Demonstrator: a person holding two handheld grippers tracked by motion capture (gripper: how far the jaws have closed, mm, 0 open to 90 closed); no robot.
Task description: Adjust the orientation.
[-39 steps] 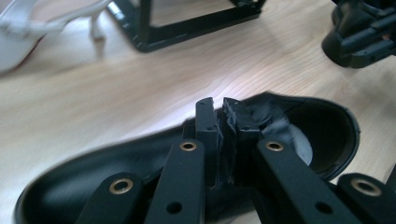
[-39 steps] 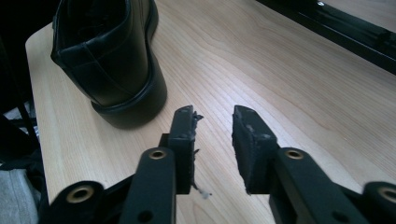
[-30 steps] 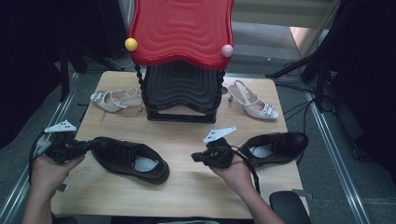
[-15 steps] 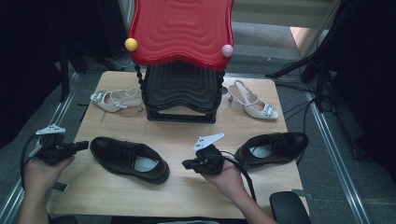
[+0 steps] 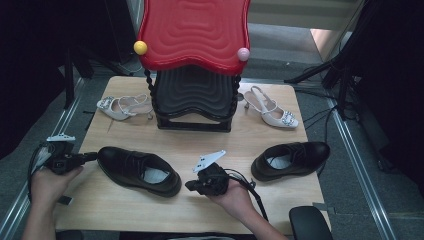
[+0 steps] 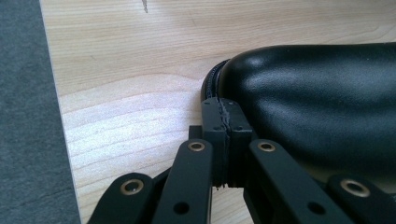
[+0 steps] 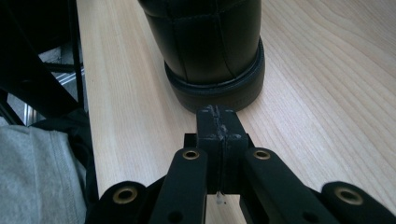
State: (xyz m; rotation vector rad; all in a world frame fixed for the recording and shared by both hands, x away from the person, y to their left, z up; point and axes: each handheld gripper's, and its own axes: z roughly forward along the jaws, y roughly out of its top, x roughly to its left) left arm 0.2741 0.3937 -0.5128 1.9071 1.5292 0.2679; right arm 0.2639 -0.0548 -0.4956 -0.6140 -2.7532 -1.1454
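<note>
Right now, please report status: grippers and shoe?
Left gripper shut at black shoe toe. Right gripper shut at its heel. Nothing held. Nothing in the way.

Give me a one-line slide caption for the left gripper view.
Left gripper, jaws shut, tips at the toe of a black leather shoe on the light wooden table.

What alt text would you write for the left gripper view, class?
The left gripper, its black jaws shut together, has its tips at the rounded toe of a glossy black shoe. Both are on a pale wooden table, with grey floor past its edge.
</note>
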